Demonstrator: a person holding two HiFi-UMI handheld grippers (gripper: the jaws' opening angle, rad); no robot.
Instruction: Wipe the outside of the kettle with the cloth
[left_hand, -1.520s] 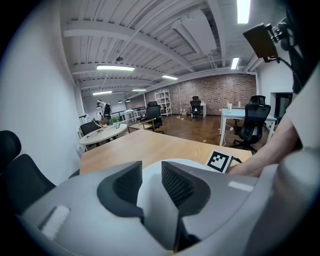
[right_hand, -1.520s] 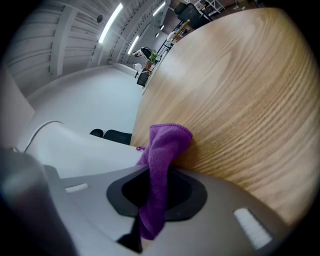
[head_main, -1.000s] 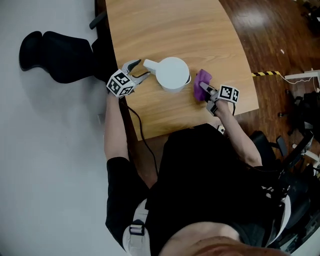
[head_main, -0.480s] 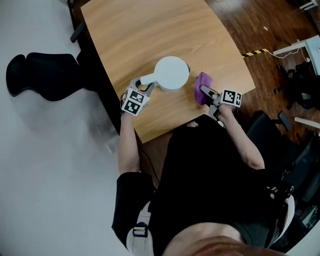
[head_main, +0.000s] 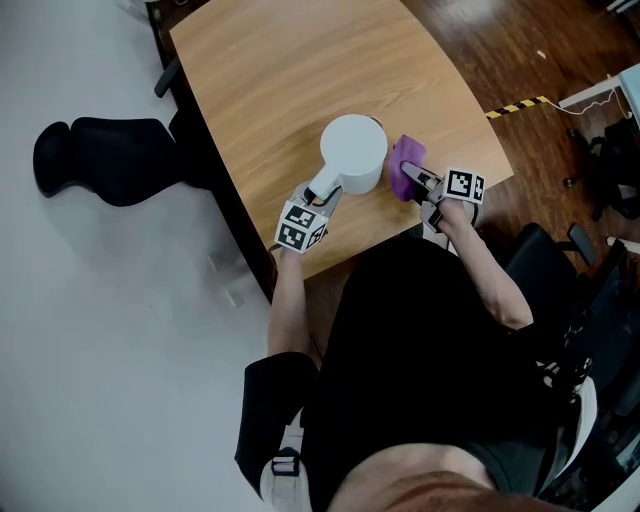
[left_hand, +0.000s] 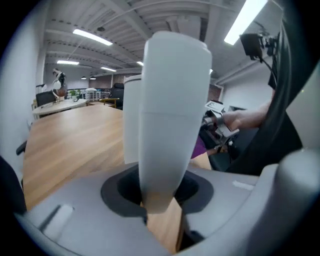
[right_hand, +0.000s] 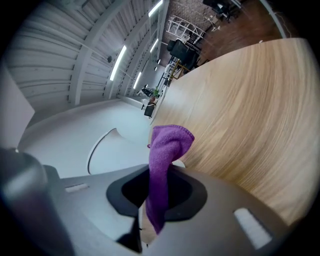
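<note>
A white kettle (head_main: 353, 152) stands on the wooden table (head_main: 290, 80), its handle (head_main: 325, 185) pointing toward the person. My left gripper (head_main: 318, 196) has that handle (left_hand: 172, 125) between its jaws, which are closing on it. A purple cloth (head_main: 405, 165) lies against the kettle's right side, and my right gripper (head_main: 425, 183) is shut on it. In the right gripper view the cloth (right_hand: 165, 160) stands up out of the jaws right beside the kettle's white wall (right_hand: 100, 145). In the left gripper view a bit of the cloth (left_hand: 198, 147) shows past the handle.
The kettle stands near the table's front edge (head_main: 370, 245), close to the person. A black office chair (head_main: 110, 160) stands at the table's left, another chair (head_main: 545, 260) at the right. Yellow-black tape (head_main: 515, 105) marks the dark wood floor.
The kettle's handle has swung from pointing left to pointing toward the person, with my left gripper going round with it. The right gripper has stayed at the kettle's right with the cloth.
</note>
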